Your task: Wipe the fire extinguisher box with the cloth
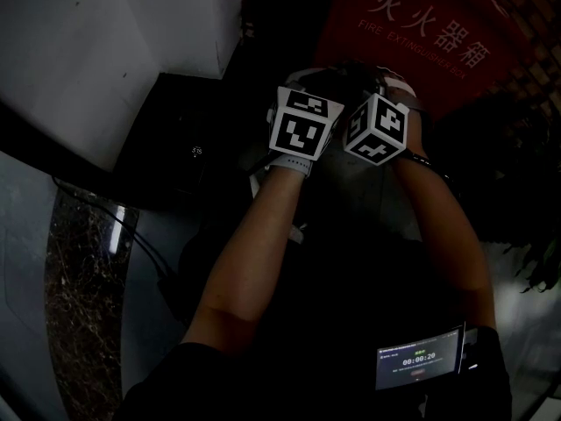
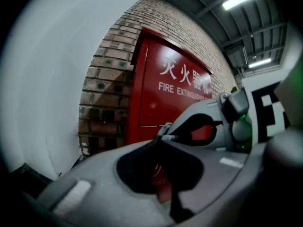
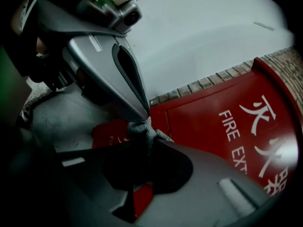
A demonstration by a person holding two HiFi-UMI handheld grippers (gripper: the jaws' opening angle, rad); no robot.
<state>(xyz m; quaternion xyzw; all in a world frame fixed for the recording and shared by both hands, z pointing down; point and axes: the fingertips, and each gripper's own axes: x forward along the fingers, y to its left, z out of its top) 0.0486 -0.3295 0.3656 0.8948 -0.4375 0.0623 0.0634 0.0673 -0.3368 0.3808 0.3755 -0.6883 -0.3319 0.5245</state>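
1. Your right gripper (image 3: 144, 138) is clamped on the grey cloth (image 3: 142, 129).
2. Your left gripper (image 2: 159, 141) has its jaws together, right beside that cloth.
3. The red fire extinguisher box (image 3: 227, 122) is near, in front of both.

The head view looks steeply down, from above and behind, onto the fire extinguisher box (image 1: 421, 33). Each gripper view looks along its own tongs, the left tongs (image 2: 160, 137) and the right tongs (image 3: 142, 129), toward that box at close range. All three views share it.

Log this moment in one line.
left tool: shut on small grey cloth; right tool: shut on it; red metal fire extinguisher box: ahead
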